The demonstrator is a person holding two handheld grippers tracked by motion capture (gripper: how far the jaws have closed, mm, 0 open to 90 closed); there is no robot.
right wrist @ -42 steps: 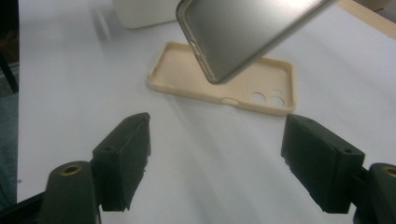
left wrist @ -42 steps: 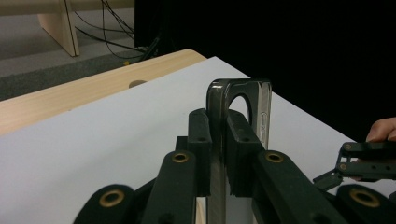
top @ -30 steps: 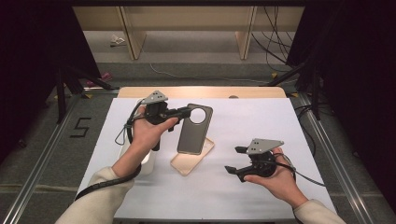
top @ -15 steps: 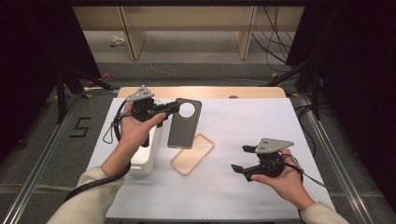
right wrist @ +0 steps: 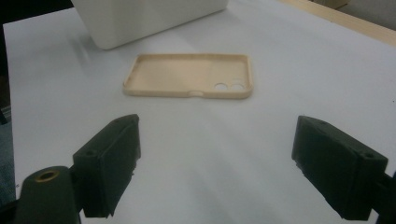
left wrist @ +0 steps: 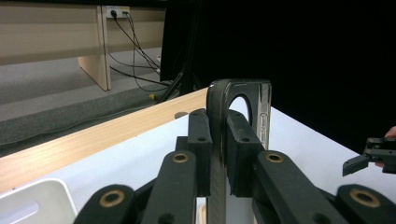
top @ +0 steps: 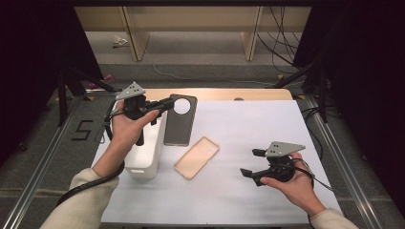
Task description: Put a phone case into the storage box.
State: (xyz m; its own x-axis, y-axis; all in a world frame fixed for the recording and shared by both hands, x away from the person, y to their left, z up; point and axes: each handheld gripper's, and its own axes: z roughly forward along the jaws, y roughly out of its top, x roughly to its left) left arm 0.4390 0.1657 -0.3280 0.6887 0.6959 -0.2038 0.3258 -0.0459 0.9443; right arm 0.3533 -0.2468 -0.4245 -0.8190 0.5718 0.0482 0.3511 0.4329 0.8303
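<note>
Progress: left tongs (top: pixel 165 102) clamp dark phone case (top: pixel 180 120), held above surface (top: pixel 248 129) beside white bin (top: pixel 145 152). Beige case (top: pixel 197 157) lies flat, ungrabbed; right tongs (top: pixel 248 164) just opened wide, empty. Binning likely remains.

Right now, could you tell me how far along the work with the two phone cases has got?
Done: the left gripper is shut on the dark phone case and holds it above the table, next to the white bin. In hand: that case, apparently on its way to the bin. Left: the beige phone case lies untouched on the white table, and the right gripper waits open nearby, holding nothing.
</note>
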